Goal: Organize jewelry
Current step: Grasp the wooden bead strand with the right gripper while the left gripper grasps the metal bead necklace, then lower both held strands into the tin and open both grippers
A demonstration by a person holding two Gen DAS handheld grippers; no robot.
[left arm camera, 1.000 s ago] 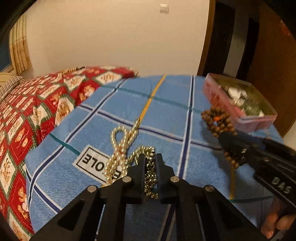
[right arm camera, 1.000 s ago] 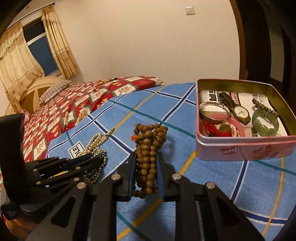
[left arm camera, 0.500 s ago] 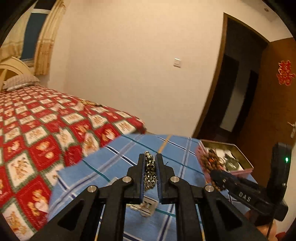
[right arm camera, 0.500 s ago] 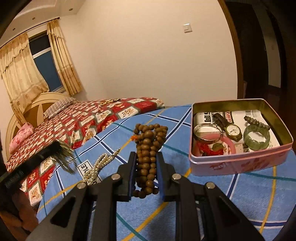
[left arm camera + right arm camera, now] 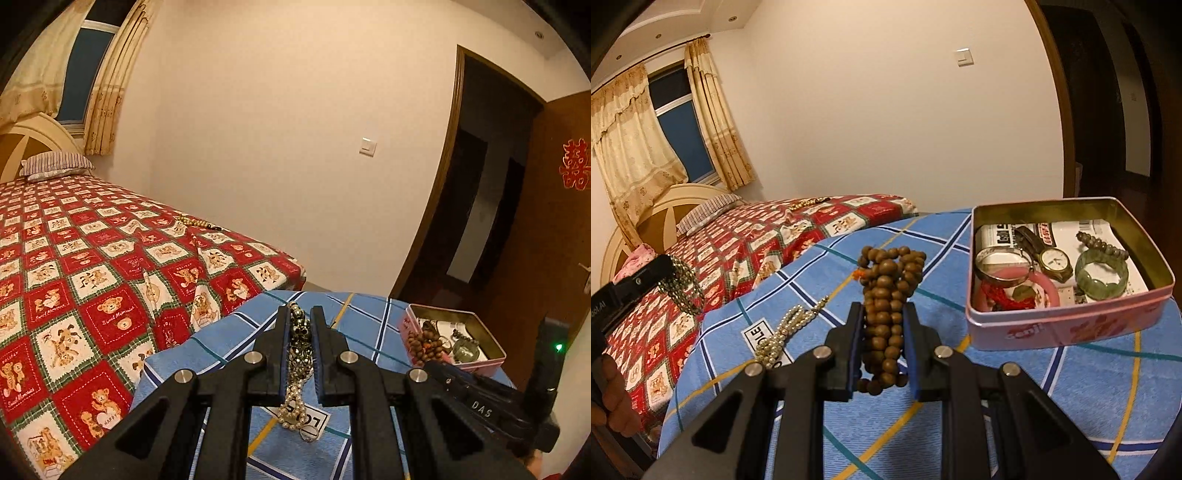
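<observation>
The left claw [image 5: 300,325] was closed on a dark metal bead chain [image 5: 301,341], lifted clear of the blue checked bench [image 5: 229,343]; the chain's loose end hung below the claw. The right claw [image 5: 882,314] was closed on a bunch of brown wooden beads [image 5: 888,284], held above the bench just beside the pink tin [image 5: 1067,328]. A pearl strand [image 5: 786,332] lay on the bench. Inside the tin sat a watch [image 5: 1054,260], a green bangle [image 5: 1102,275] and a pink bangle [image 5: 1047,288].
</observation>
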